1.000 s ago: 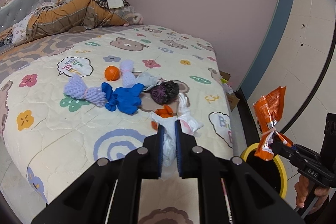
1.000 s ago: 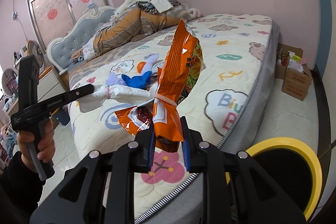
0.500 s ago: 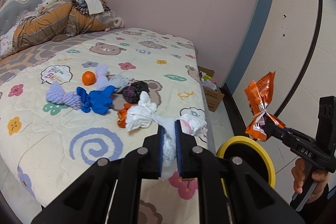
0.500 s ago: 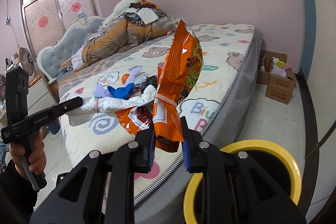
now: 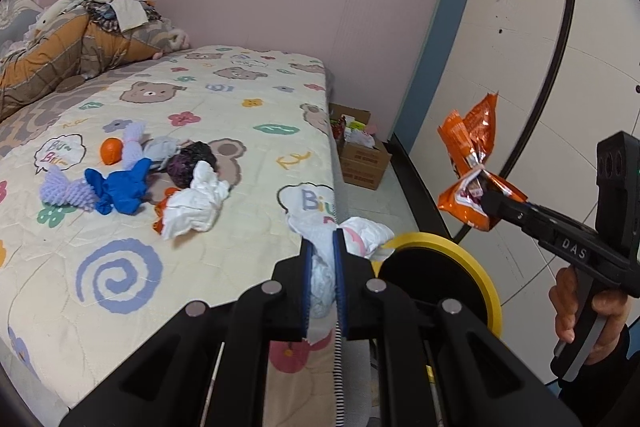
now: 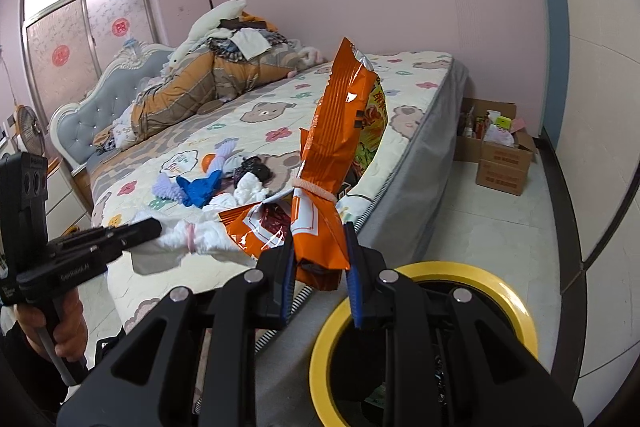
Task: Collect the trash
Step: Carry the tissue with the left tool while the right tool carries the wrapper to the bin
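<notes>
Off to the left of the left gripper's fingers, on the bear-and-flower bedspread (image 5: 248,75), a purple knitted piece (image 5: 66,189), an orange ball (image 5: 111,151), a blue glove (image 5: 120,187), a dark crumpled wad (image 5: 190,163) and a loose white crumpled wad (image 5: 196,205) are lying close together, the white wad nearest the fingers.

The left gripper (image 5: 323,259) is clamping a white crumpled bundle (image 5: 322,275) between its blue pads, jaws drawn in tight on it. The bundle, tied with a pink band (image 6: 190,235) as the right wrist view shows, is sticking out beyond the fingertips, over the bed's corner. Just right of these fingers and below them, the yellow-rimmed bin (image 5: 472,259) is standing on the floor beside the bed.

Further right, the right gripper (image 6: 318,247) is gripping an orange snack bag (image 6: 344,131) at its lower end, jaws narrow and pressing on the crumpled foil. The bag, cinched by a pale band (image 6: 316,189), is rising upright above the fingers, with a torn flap fanning out to their left. The bin is sitting just below and to the right of these fingertips, its rim partly behind the right finger. A hand (image 5: 584,311) is wrapping the handle of this gripper.

Beyond the fingers, to the right of the bed, cardboard boxes (image 6: 500,155) holding small items are sitting on the floor against the pink wall.
</notes>
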`<action>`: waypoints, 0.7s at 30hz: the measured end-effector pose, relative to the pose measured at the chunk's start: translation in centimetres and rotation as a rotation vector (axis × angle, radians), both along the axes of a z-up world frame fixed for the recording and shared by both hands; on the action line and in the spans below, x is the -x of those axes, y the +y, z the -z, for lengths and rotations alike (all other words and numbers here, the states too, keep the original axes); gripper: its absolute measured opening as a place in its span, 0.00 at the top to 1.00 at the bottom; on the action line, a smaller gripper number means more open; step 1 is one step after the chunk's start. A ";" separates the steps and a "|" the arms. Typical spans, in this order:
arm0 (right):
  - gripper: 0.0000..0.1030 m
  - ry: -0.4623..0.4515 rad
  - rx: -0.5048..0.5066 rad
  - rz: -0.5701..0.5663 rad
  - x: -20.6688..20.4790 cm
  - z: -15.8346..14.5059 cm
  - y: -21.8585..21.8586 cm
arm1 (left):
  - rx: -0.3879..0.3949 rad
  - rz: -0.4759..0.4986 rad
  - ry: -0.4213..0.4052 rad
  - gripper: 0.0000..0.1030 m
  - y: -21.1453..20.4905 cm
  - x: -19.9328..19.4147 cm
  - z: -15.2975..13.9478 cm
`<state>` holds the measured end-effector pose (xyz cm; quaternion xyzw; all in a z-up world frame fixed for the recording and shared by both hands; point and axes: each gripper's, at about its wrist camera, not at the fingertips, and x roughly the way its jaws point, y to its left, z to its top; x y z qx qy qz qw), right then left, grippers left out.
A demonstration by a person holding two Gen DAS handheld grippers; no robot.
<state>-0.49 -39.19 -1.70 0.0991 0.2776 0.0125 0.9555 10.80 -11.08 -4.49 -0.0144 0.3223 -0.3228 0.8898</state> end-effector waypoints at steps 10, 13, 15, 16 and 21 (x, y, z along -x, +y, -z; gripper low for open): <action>0.80 0.021 -0.004 0.067 1.5 0.7 -2.5 | -0.029 0.095 0.056 0.91 -4.0 1.7 2.2; 0.80 0.028 -0.007 0.081 2.0 1.1 -3.3 | -0.054 0.130 0.062 0.91 -5.5 2.4 2.9; 0.80 0.030 -0.009 0.090 2.3 1.4 -3.8 | -0.071 0.152 0.066 0.91 -6.4 2.9 3.3; 0.80 0.032 -0.007 0.096 2.4 1.6 -4.2 | -0.081 0.164 0.066 0.91 -6.9 3.2 3.5; 0.79 0.056 -0.026 0.127 3.4 2.7 -6.2 | -0.133 0.217 0.068 0.91 -9.4 4.1 4.3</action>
